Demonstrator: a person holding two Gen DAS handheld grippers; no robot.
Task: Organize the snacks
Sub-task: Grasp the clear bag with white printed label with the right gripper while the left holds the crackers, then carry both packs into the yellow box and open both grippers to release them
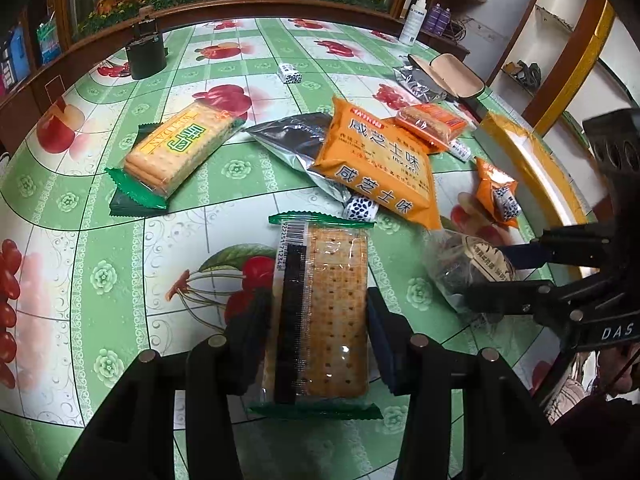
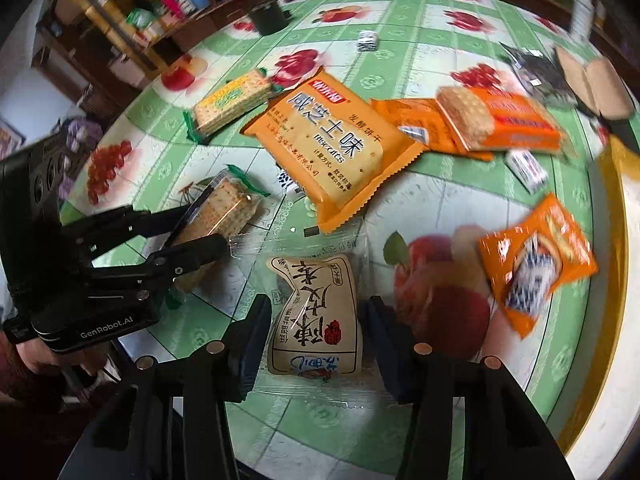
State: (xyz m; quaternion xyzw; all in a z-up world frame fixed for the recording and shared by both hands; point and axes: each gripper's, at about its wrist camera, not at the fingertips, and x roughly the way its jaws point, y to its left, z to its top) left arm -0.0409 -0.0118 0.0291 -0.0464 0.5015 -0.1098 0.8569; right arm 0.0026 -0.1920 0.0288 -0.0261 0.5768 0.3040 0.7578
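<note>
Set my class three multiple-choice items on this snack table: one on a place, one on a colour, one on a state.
1. The large orange bag lies partly on: A a silver bag; B a black cup; C a shelf.
2. The held cracker pack has sealed ends that are: A red; B green; C blue.
3. The left hand-held gripper is: A open above bare cloth; B shut on a cup; C shut on the cracker pack.
Answers: 1 A, its edge overlaps the foil; 2 B, green crimped strips show at both ends; 3 C, both pads press the pack's sides.
</note>
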